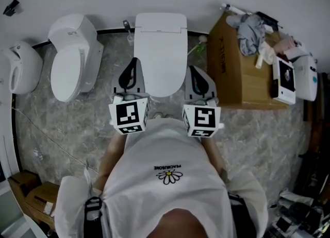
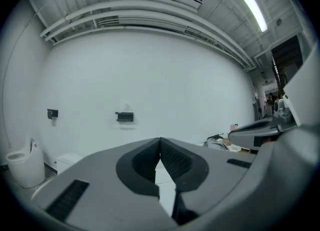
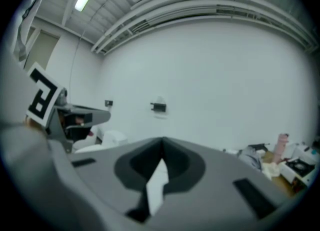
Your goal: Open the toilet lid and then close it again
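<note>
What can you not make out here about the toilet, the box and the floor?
- Middle toilet, gripper views: the shut left tongs and right tongs cover it; only a white sliver shows.
- Things on the cardboard box, head view: jumbled, too small to name.
- Floor before the toilet, head view: hidden by the person's shirt.

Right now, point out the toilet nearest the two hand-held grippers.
The square-tanked toilet at centre: the left hand-held gripper and right hand-held gripper flank its closed lid. The rounder toilet stands angled farther left.
</note>
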Available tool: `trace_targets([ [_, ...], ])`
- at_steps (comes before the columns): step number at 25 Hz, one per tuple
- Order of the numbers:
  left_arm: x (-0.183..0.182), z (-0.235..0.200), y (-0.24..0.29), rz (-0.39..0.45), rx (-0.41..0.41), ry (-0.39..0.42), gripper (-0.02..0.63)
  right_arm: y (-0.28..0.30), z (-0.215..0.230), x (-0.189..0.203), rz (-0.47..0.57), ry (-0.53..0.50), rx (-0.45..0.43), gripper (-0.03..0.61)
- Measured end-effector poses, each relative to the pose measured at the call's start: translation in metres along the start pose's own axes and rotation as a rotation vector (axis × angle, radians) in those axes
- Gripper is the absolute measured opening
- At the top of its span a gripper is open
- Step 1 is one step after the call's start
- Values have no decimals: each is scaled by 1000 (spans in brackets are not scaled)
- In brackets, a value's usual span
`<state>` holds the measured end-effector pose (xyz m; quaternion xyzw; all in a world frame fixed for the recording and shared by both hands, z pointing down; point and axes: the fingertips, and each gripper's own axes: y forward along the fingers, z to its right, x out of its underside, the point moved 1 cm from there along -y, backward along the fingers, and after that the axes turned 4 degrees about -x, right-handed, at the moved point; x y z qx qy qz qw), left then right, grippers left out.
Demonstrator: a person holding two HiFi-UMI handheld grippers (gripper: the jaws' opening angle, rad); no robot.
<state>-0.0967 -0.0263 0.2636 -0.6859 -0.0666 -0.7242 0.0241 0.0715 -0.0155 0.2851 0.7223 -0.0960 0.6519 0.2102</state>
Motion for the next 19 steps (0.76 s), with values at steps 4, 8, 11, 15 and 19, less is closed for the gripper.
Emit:
trace_targets([
  [4,5,-1,0,-31,-6,-23,23,2,0,2,0,-4,-9,29],
  [8,5,-2,-3,-21,-24,4,23,0,-1,4,-4,5,-10,29],
  [11,8,-4,-4,-27,-39,20,23,-1,-1,4,-4,18,-13,30],
  [15,9,-5,-7,-29,-41,21,23,0,-4,6,-5,29,-17,29],
  [19,8,-3,-11,-24,-39,33,23,-2,-7,7,-9,32,-25,30],
])
